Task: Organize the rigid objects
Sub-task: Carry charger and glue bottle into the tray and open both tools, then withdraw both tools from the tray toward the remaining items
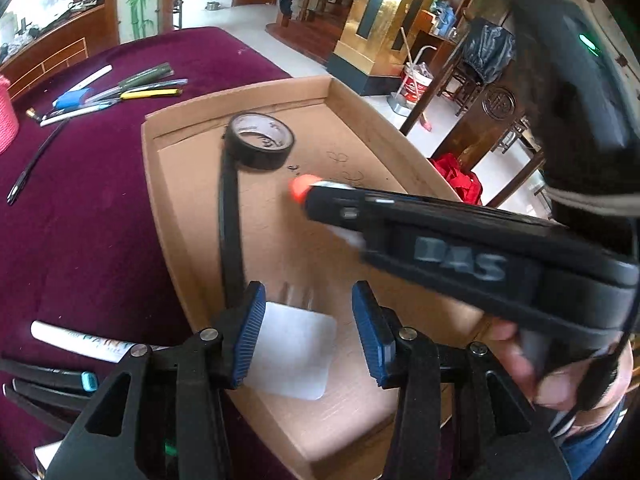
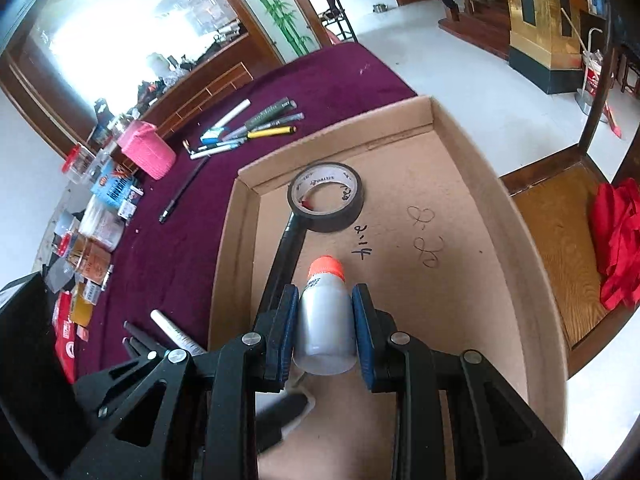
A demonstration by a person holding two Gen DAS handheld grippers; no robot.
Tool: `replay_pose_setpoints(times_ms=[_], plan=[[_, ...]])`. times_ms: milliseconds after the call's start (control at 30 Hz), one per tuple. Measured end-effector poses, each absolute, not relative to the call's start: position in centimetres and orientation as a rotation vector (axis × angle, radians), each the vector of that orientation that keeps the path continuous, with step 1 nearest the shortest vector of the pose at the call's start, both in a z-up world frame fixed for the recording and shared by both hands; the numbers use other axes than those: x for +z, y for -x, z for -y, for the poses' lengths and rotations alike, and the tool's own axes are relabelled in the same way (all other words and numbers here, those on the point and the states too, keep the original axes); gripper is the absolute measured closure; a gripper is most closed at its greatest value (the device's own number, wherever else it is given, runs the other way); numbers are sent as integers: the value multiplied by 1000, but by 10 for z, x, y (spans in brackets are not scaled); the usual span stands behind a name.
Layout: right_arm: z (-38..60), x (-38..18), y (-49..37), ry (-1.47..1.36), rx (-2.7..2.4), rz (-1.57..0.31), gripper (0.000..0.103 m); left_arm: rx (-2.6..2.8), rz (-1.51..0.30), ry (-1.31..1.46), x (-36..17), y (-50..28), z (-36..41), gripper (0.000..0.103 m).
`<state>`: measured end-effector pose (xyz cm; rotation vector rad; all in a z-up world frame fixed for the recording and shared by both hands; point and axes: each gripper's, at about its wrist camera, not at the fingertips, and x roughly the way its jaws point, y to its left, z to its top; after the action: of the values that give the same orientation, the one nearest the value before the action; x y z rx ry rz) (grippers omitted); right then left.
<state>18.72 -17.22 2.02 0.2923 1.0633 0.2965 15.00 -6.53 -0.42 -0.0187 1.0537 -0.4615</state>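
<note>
A: Two views are given; what is seen from the left wrist?

B: The left gripper (image 1: 308,332) is held over the near end of the cardboard tray (image 1: 404,140). A white square piece (image 1: 294,350) is framed between its blue fingers (image 1: 250,332). The left finger's pad appears to meet the piece's edge, but a strip of tray shows beside the right one, so it cannot be told whether the piece is gripped or merely lies on the tray floor below. A roll of black tape (image 1: 260,146) has been set at the far end, its loose tail trailing toward the camera. The right gripper (image 1: 460,248) is seen crossing in from the right, an orange cap (image 1: 304,186) poking out ahead of it.

A: And from the right wrist?

B: A small grey bottle (image 2: 326,324) with that orange cap is clamped between the fingers at a narrow setting, both pads pressed to its sides. It is held tilted downward over the tray's middle, presumably so it can be laid beside the tape. Pens (image 2: 256,128) and a pink basket (image 2: 148,152) have been left on the purple counter (image 2: 180,248), evidently not yet sorted.

A: Why the tray?

B: It is judged to be the collecting place for the rigid things.
</note>
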Motion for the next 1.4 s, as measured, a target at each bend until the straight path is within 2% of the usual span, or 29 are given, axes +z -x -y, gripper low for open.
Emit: replay_pose_setpoints(times_ms=[267, 333, 400, 467, 567, 900, 1233, 1400], plan=[[168, 2, -204, -293, 325, -1112, 79, -481, -1019, -22, -5, -142, 70, 60], [170, 1, -203, -303, 343, -1119, 73, -491, -999, -27, -6, -136, 70, 60], [175, 6, -198, -314, 340, -1093, 58, -474, -972, -38, -7, -130, 72, 59], [181, 15, -189, -317, 312, -1051, 48, -466, -938, -64, -7, -123, 79, 59], [189, 23, -175, -273, 258, -1001, 42, -441, -891, -142, -8, -114, 92, 59], [189, 17, -159, -79, 111, -1000, 42, -408, -819, -178, 0, -111, 99, 59], [180, 11, -127, -90, 120, -1020, 42, -403, -857, -250, -9, -90, 94, 59], [177, 23, -101, -90, 100, -942, 42, -431, -843, -239, -7, -73, 89, 59]])
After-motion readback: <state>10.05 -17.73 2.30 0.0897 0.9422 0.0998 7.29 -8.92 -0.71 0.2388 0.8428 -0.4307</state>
